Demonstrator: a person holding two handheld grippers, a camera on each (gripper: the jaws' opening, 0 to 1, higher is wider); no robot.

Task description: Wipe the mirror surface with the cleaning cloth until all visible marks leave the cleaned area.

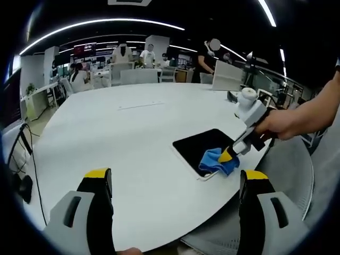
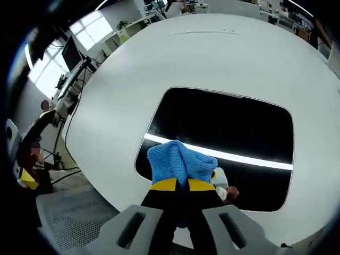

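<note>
While my right gripper is clamping the blue cloth against the mirror, my left gripper is hovering wide open, holding nothing, above the white table.

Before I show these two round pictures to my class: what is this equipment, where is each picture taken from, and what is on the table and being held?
A person holds a two-jaw gripper in each hand, and a fisheye camera rides on each. The left gripper view looks across a white table; the left gripper stands open, holding nothing. From the right comes the right gripper, held by a hand, pressing a blue cleaning cloth on a dark mirror lying flat near the table's edge. The right gripper view looks down its own jaws, shut on the cloth over the mirror.
</note>
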